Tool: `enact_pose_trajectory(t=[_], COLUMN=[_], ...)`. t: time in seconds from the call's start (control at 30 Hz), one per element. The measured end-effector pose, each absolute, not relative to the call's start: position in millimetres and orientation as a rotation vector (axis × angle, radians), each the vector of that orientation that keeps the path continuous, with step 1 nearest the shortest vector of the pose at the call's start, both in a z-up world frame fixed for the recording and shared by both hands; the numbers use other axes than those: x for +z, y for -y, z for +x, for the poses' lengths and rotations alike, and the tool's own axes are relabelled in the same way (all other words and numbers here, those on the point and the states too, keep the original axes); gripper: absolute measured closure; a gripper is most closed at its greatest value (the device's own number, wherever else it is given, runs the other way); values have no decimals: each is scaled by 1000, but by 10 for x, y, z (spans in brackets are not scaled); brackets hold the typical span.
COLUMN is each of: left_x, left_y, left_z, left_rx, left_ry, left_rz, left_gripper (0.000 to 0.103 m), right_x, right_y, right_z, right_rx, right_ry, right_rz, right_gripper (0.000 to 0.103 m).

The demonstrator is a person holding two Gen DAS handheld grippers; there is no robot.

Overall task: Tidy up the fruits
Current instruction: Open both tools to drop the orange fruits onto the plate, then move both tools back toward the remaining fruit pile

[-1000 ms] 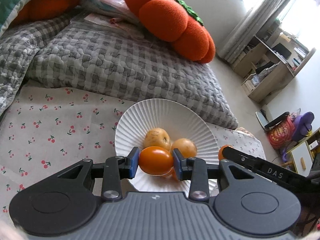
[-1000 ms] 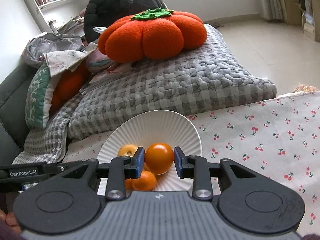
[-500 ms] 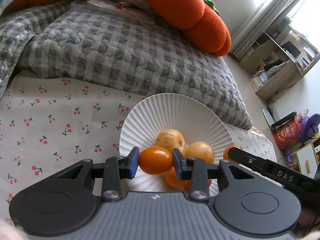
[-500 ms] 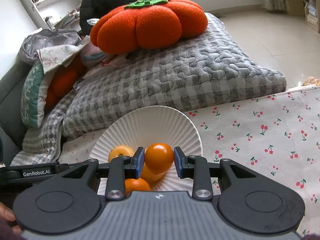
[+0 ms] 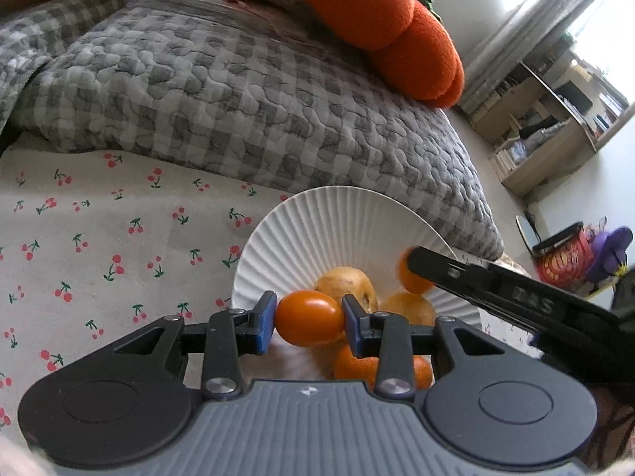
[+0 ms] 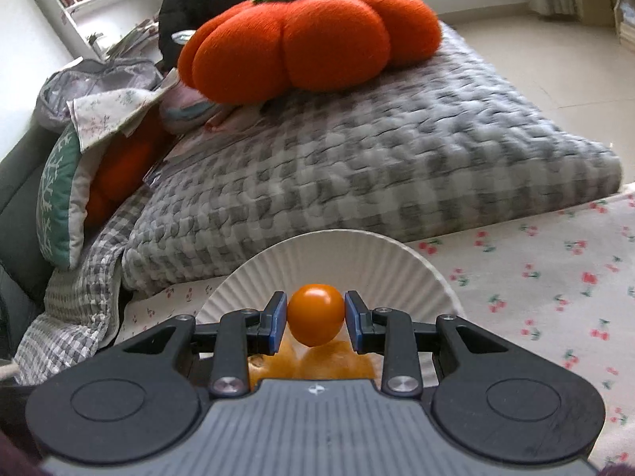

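Left gripper (image 5: pixel 309 323), black with blue pads, is clamped on an oval glossy orange tomato-like fruit (image 5: pixel 309 318), held over the near rim of the white ribbed plate (image 5: pixel 317 222). Right gripper (image 6: pixel 316 319), same build, pinches a rounder glossy orange fruit (image 6: pixel 316 313) above the plate's middle; in the left view its finger reaches in from the right edge over the plate. The plate sits on a white cloth printed with red cherries (image 5: pixel 99 246), with its far rim just beside the grey checked quilted cushion (image 5: pixel 238 91). Open cloth lies left of the plate in the left view and right of it in the right view; the cushion closes off the far side. An orange plush pumpkin pillow with a green top (image 6: pixel 309 39) rests on the cushion. In the plate lie two yellowish round fruits (image 5: pixel 349 287) and a small orange citrus (image 5: pixel 353 365), partly hidden behind the left gripper's fingers; in the right view they show only as a blurred yellow-orange mass below the held fruit. The right view is smeared by motion. Compared with a second ago, both grips are unchanged, the plate sits closer and larger in both views, and the right gripper's fruit has shifted from the plate's edge to over its middle.
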State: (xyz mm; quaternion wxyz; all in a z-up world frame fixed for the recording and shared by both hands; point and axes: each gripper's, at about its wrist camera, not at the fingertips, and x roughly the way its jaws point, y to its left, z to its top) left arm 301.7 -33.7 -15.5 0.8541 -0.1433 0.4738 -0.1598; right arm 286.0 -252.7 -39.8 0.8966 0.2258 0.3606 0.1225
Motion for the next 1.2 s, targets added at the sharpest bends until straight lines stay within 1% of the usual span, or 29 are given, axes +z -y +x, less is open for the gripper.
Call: enact_pose_trajectory(t=[0.2, 0.4, 0.67, 0.73, 0.83, 0.9, 1.07, 1.2], left_x=[-197, -176, 81, 168, 286, 342, 421, 432], left_y=[375, 380, 317, 289, 233, 187, 90, 22], left_z=[3013, 2998, 2848, 2776, 2671, 2595, 2360, 2136], left_rx=[-371, -373, -363, -355, -327, -305, -258, -243], left_ry=[-1000, -1006, -970, -957, -946, -942, -948, -953], left_rz=[-293, -293, -304, -300, -298, -295, -255, -228], left_gripper=[72, 71, 68, 66, 63, 59, 55, 52], right_x=[-495, -407, -195, -131, -39, 0, 88, 157], right_y=[2490, 2535, 2445, 2412, 2363, 2319, 2217, 2169], right_z=[2885, 2840, 2730, 2688, 2595, 2529, 2292, 2084], right_rx=[263, 264, 291, 297, 292, 295, 278, 273], right_ry=[-772, -755, -747, -746, -745, -750, -756, -767], right_rz=[470, 495, 486, 482, 466, 446, 362, 357], right_gripper=[73, 73, 73, 70, 66, 66, 65, 65])
